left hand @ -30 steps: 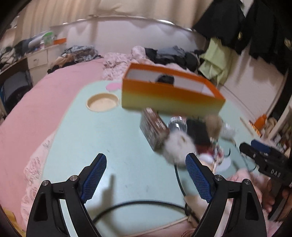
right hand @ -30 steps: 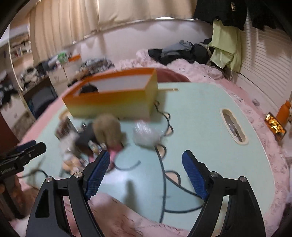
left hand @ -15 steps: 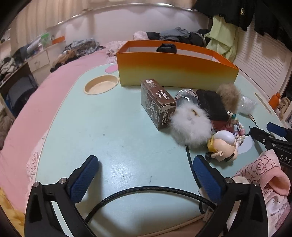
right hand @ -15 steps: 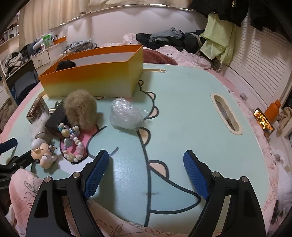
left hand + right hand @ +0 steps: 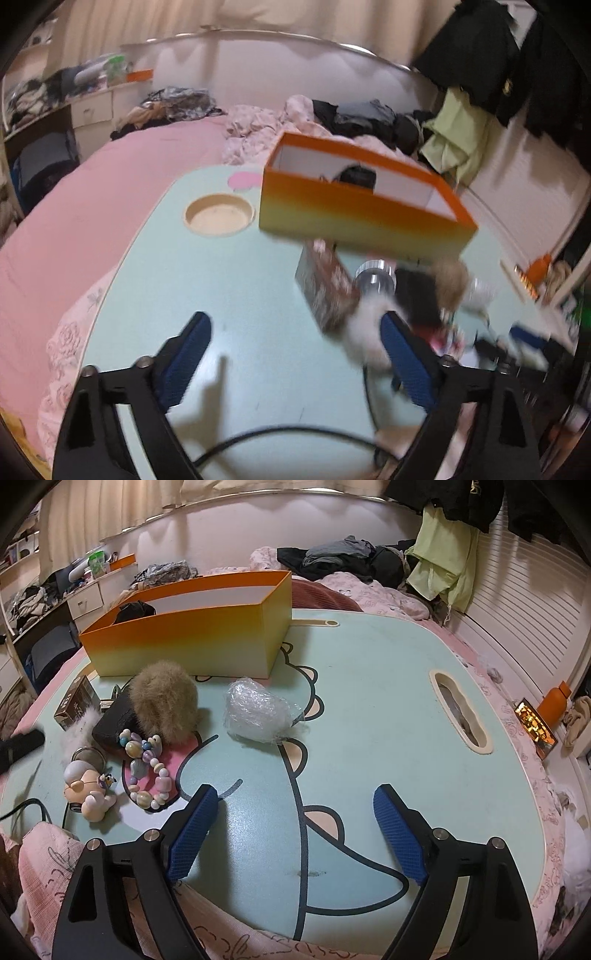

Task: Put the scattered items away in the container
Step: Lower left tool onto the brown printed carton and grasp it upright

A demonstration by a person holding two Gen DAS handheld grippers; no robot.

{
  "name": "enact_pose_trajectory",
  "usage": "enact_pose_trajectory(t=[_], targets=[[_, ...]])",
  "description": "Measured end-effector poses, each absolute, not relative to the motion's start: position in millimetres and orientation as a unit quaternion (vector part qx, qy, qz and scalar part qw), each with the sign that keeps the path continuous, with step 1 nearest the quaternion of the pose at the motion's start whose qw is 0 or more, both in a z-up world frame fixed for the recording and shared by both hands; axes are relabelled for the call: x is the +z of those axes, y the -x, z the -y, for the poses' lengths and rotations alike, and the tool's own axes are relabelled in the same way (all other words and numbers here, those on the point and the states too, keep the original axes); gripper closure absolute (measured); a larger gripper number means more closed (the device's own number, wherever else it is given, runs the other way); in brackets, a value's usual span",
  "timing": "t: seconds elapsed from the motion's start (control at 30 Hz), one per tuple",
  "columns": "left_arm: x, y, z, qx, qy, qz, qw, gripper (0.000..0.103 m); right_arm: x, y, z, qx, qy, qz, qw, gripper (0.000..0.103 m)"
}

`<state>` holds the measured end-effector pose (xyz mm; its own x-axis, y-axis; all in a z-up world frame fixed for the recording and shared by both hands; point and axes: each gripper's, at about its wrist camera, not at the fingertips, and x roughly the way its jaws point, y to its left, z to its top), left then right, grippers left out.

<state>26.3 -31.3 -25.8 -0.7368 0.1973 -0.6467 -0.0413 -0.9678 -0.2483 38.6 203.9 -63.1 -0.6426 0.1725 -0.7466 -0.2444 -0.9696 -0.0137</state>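
A: Which step is this?

B: Choosing and reaching, I'd say. The right claw (image 5: 295, 834) hangs over the bare green surface (image 5: 369, 701), its jaws easing wider with nothing between them. The left claw (image 5: 295, 369) is empty too and its jaws are narrowing over the bare surface.

A: What lies nearest?

B: Just ahead and left of the right claw, a bead bracelet (image 5: 147, 768) and a small doll (image 5: 88, 786). Further on, the brown pompom (image 5: 164, 705) and a clear plastic wad (image 5: 258, 710). In the blurred left view a white pompom (image 5: 365, 325) sits against the right finger, a brown carton (image 5: 325, 288) beyond.

A: And the container?

B: The orange box (image 5: 192, 642) stands farthest back, well apart from both claws, with one dark item (image 5: 135, 611) already inside. Next needs a claw centred on one piece before closing.
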Motion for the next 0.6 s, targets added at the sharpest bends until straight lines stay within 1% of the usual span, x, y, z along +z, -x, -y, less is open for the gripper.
enact_pose_trajectory(t=[0.03,0.07,0.33,0.4,0.43,0.6], targets=[[-24,-19,30,0.925,0.357,0.111,0.068,0.034,-63,-38,-204,0.905,0.407,-0.044,0.115,0.016],[-25,-13,27,0.923,0.362,0.109,0.068,0.041,-64,-38,-203,0.905,0.407,-0.044,0.115,0.016],[-33,10,9,0.919,0.370,0.116,0.079,0.046,-64,-39,-203,0.905,0.407,-0.044,0.114,0.016],[-39,13,4,0.918,0.377,0.100,0.076,0.069,-64,-38,-203,0.905,0.407,-0.044,0.114,0.015],[-42,15,3,0.916,0.384,0.094,0.071,0.085,-64,-39,-203,0.905,0.407,-0.044,0.114,0.015],[-37,4,17,0.923,0.357,0.123,0.069,0.085,-64,-38,-202,0.905,0.407,-0.044,0.114,0.015]])
